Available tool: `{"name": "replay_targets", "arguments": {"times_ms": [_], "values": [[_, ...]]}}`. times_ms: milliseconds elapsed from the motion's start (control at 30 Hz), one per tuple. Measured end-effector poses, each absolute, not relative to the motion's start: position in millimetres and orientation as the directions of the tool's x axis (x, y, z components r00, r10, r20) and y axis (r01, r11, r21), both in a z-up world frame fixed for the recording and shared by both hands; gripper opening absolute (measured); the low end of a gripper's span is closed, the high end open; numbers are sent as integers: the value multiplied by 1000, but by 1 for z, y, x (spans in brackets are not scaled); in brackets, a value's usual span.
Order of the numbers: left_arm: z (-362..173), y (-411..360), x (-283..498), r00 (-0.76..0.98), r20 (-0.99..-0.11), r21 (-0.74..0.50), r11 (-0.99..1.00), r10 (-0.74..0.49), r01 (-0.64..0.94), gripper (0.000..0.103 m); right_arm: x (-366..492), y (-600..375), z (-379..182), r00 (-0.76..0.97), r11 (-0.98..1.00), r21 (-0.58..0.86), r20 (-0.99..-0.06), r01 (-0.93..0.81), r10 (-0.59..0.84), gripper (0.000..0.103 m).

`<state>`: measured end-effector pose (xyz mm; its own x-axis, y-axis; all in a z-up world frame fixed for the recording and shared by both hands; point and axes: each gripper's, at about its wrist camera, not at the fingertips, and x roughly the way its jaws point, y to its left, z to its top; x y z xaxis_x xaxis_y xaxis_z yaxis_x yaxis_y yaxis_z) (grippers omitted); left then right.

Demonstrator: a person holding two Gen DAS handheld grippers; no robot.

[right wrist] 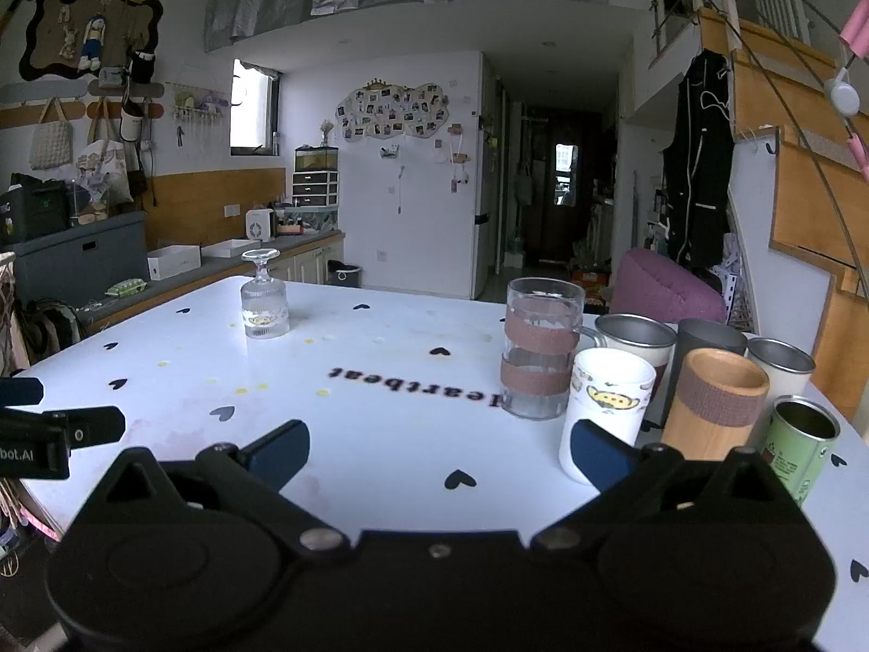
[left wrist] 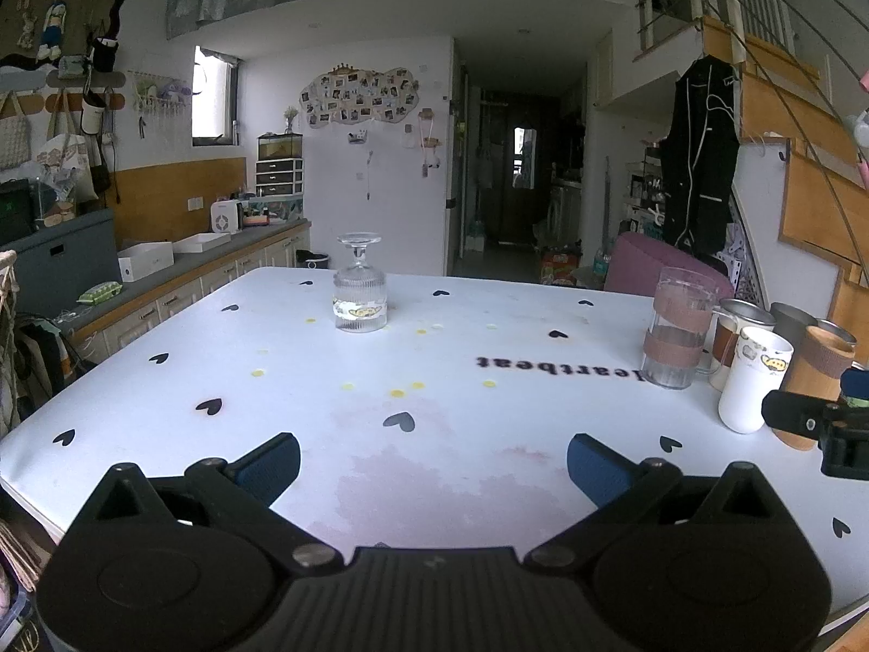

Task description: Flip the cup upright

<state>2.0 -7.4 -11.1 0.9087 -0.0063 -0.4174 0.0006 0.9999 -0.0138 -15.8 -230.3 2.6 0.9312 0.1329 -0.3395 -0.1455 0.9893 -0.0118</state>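
A white heart-print table (left wrist: 163,337) carries a ribbed stemmed glass cup (left wrist: 359,285) upside down, rim seemingly flat on the top, near the far left corner. Left gripper (left wrist: 433,462) and right gripper (right wrist: 442,448) hover spread, holding nothing, over the near edge.

White walls, a small window (left wrist: 214,100), a grey counter (left wrist: 217,258), a dark hallway (left wrist: 521,174), wooden stairs (left wrist: 804,174).

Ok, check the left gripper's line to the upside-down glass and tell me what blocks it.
Nothing visible does. The left gripper faces the upside-down glass across bare tabletop; the cluster of cups stands well off to the right of that line.
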Motion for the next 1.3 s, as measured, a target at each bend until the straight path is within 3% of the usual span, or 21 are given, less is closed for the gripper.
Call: {"name": "replay_targets", "arguments": {"times_ms": [1300], "values": [[-10, -7, 4, 910, -414, -17, 1000, -10, 4, 103, -20, -236, -12, 935, 991, -12, -334, -131, 120, 103]]}}
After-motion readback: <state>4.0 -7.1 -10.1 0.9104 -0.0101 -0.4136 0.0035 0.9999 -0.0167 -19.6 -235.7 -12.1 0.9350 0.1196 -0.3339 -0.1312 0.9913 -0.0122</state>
